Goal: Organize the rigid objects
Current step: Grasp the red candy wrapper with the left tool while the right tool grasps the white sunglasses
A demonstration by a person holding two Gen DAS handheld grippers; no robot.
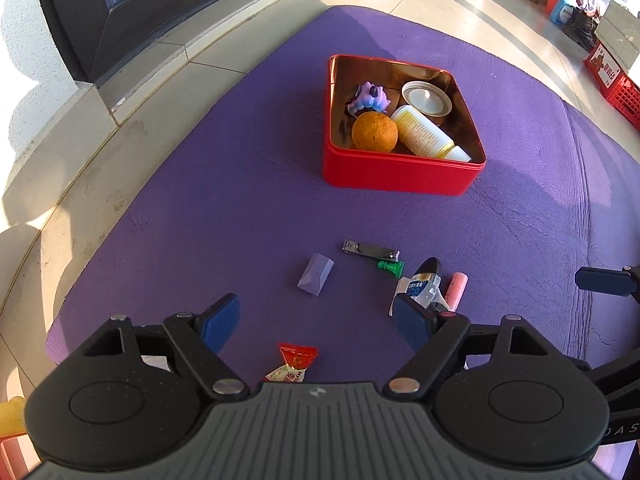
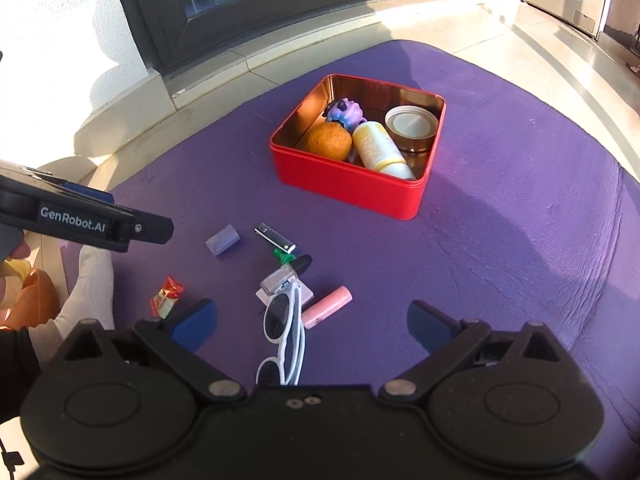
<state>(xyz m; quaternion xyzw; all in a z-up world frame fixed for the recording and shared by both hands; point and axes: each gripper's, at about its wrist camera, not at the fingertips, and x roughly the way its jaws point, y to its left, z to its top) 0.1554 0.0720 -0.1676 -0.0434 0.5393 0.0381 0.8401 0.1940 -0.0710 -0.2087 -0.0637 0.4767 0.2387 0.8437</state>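
Red square tin on wrinkled purple mat; left tongs, right tongs wide, empty.

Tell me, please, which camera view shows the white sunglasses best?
The right wrist view shows them best: the sunglasses lie whole on the purple mat, dark lenses and white frame plain, beside the pink tube. In the left wrist view they are almost wholly hidden behind one of the left gripper's fingers.
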